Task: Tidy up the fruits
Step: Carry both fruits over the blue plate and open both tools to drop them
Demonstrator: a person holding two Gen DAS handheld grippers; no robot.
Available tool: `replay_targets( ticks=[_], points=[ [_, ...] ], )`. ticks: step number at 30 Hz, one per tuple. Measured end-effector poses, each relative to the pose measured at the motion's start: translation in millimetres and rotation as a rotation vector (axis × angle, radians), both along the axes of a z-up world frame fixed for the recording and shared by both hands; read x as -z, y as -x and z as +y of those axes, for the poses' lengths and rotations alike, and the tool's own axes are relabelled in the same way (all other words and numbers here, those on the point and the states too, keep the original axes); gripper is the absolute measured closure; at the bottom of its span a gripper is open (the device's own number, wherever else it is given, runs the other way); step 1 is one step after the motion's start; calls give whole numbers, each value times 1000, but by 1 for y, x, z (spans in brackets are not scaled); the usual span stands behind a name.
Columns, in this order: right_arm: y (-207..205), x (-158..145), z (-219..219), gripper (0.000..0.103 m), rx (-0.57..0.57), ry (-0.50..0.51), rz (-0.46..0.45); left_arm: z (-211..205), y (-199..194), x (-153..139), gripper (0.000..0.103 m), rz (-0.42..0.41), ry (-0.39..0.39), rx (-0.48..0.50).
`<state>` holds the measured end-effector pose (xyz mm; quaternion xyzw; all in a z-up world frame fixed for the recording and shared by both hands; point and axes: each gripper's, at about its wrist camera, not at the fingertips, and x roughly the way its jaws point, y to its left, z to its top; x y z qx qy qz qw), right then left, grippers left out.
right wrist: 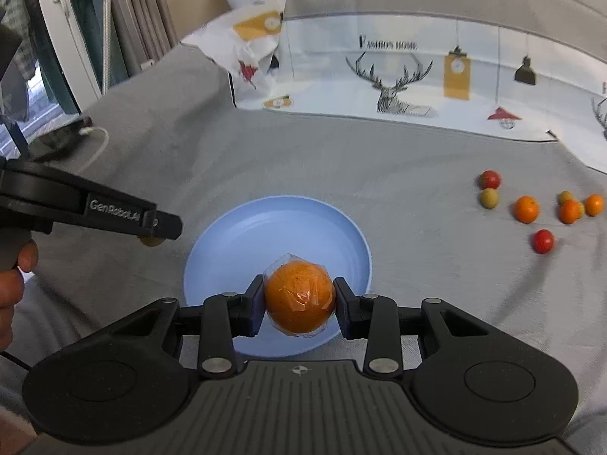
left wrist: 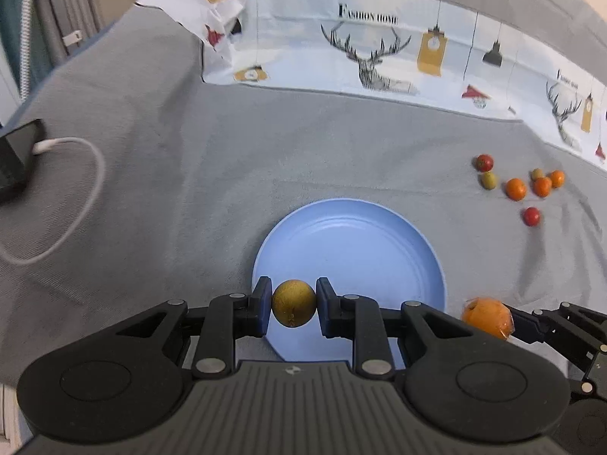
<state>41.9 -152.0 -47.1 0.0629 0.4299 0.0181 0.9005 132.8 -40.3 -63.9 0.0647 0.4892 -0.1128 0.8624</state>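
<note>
My left gripper (left wrist: 294,305) is shut on a small yellow-brown round fruit (left wrist: 294,303), held over the near left rim of the blue plate (left wrist: 353,235). My right gripper (right wrist: 299,301) is shut on a plastic-wrapped orange (right wrist: 299,295), held over the near part of the same plate (right wrist: 277,223). The wrapped orange also shows in the left wrist view (left wrist: 487,316), just right of the plate. The left gripper shows in the right wrist view (right wrist: 167,227) at the plate's left, with the yellow fruit (right wrist: 151,242) peeking below it. The plate holds nothing.
Several loose fruits lie on the grey cloth at the right: red ones (right wrist: 543,241), small oranges (right wrist: 526,209) and olive-green ones (right wrist: 489,198). A phone with a white cable (left wrist: 68,189) lies at the far left. A printed deer cloth (left wrist: 379,57) lines the back.
</note>
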Motion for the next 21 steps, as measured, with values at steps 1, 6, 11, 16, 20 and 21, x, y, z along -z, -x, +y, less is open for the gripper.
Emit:
replay_targets(
  ticks=[1,6,11,16,20,21],
  points=[
    [-4,4,0,64,-5,1,7,-2,-5,6,76,9,-6,0],
    [-24,30,-3,64,-30,22,46,-14,-30,33,76,49,-36,15],
    [-40,52,-8,64,-50,56,76,-21,-48,54,76,75,-68,19],
    [-56,57,-11,63,-69,51,83,-21,-51,49,11,51,-56,66],
    [-59,39,-18,14,-41,78,44,-10,-31,26,0,-17,-48,37],
    [-54,32,-18,12,-28,97,35,-7,-23,21,0,-12,-63,26]
  ],
)
